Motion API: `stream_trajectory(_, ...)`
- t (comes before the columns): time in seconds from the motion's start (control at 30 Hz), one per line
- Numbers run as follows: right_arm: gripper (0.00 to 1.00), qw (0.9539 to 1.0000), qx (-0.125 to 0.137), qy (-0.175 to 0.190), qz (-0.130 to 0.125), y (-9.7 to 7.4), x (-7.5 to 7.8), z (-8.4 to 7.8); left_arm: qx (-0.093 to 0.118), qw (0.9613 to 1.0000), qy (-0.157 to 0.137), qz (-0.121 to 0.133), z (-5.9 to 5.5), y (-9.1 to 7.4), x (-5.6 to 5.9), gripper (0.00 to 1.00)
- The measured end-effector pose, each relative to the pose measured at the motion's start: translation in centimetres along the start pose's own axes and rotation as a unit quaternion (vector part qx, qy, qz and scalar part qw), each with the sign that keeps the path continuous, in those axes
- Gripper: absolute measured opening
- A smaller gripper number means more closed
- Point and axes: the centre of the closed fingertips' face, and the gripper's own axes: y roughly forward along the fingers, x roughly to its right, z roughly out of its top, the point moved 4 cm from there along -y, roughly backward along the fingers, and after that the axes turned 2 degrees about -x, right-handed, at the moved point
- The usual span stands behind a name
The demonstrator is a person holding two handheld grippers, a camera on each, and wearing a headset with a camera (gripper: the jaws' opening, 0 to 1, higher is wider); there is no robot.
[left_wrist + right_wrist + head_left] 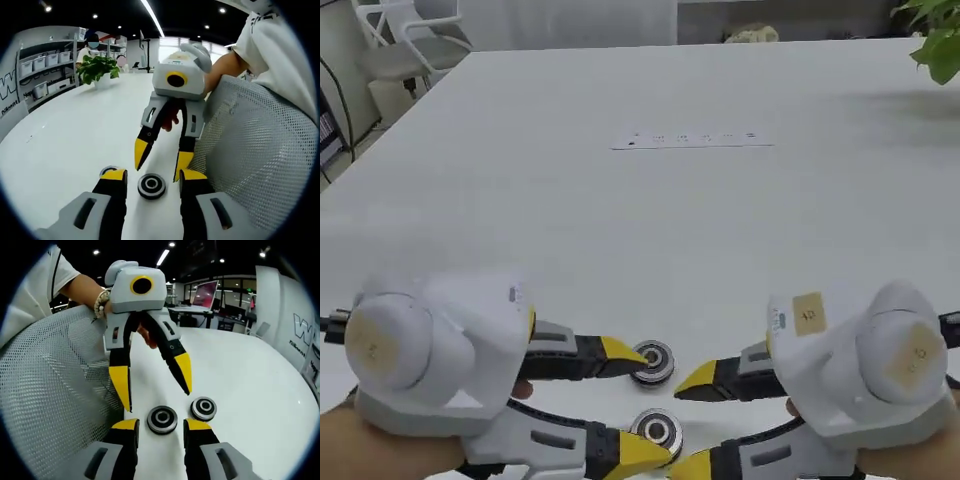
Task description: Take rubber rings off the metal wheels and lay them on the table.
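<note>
Two wheels lie on our white table (640, 220): a near wheel (657, 432) and a far wheel (653, 362), each wearing a black rubber ring (149, 421). We hold our left gripper (653, 402) and right gripper (675, 430) wide apart, gripping nothing, with the near wheel between their jaws.

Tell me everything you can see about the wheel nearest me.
The nearest wheel is round: a shiny metal hub with a dark centre hole, its black rubber ring still on. It lies flat on the white table, apart from the other wheel, between the open jaws of the left hand-held gripper and the right hand-held gripper; neither visibly touches it.
</note>
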Motion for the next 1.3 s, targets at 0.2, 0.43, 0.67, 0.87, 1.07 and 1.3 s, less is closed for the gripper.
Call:
stream_trajectory(0.2, 0.30, 0.9999, -0.002, 0.010, -0.002, 0.6, -0.1, -0.5, -0.011, 0.9998, -0.016, -0.005, -1.2, 0.7, 0.0, 0.29)
stream_trajectory(0.43, 0.29, 0.9999, -0.004, 0.015, -0.003, 0.9, -0.1, -0.6, -0.012, 0.9999, -0.005, 0.000, -1.5, 1.1, -0.6, 0.23)
stream_trajectory(0.67, 0.25, 0.9997, -0.005, 0.025, -0.003, 1.0, 0.0, -0.9, -0.025, 0.9996, -0.008, -0.011, -2.2, 1.6, -0.6, 0.19)
stream_trajectory(0.87, 0.23, 0.9995, -0.004, 0.032, -0.005, 0.9, 0.1, -1.1, -0.016, 0.9999, -0.002, -0.005, -2.1, 1.6, -0.7, 0.17)
stream_trajectory(1.07, 0.22, 0.9996, -0.009, 0.026, -0.005, 1.0, 0.1, -1.2, -0.016, 0.9998, 0.008, -0.004, -2.1, 1.6, -0.6, 0.17)
stream_trajectory(1.3, 0.21, 0.9996, -0.012, 0.025, -0.006, 0.9, 0.1, -1.3, -0.021, 0.9993, 0.030, -0.002, -2.1, 1.4, -0.6, 0.13)
